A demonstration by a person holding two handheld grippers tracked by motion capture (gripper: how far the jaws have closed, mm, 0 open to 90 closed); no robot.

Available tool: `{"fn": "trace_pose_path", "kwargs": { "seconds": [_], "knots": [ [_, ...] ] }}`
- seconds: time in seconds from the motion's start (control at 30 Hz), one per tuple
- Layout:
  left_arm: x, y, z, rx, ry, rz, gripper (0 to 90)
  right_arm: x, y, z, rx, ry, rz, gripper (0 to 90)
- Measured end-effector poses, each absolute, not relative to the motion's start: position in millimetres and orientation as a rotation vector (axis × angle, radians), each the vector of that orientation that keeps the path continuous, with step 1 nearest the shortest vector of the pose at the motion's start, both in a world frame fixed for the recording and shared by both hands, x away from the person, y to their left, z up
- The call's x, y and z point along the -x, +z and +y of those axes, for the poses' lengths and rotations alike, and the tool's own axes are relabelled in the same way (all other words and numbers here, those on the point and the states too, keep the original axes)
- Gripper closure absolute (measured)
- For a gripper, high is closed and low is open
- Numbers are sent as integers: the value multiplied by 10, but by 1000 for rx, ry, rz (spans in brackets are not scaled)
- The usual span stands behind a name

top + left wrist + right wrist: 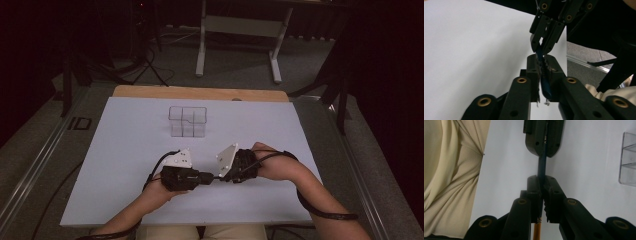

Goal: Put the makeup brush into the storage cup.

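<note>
Between both clamped grippers, left gripper (209,176) and right gripper (218,175), spans a blue pen (542,165); pull straight, without twisting.

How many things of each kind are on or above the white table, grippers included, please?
Grippers: 2, the left gripper and the right gripper.
Blue pencil-like stick held between them: 1.
Clear compartment box: 1.
Total: 4.
</note>
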State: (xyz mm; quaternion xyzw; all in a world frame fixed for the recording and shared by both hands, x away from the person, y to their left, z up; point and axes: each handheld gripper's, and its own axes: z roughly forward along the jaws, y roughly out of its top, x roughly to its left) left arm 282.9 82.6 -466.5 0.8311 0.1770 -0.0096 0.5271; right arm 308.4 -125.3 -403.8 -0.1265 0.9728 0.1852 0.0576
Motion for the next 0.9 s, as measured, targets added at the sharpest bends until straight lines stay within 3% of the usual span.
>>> {"fn": "trace_pose_path", "kwargs": {
  "seconds": [0.47,0.9],
  "knots": [
    [-2805,-4658,834,-1988,-13,408,856,-3095,-4058,-1248,381,569,2971,811],
    [-2763,-4643,873,-1990,-17,396,857,-3080,-4078,-1264,373,557,2997,649]
  ]
}}
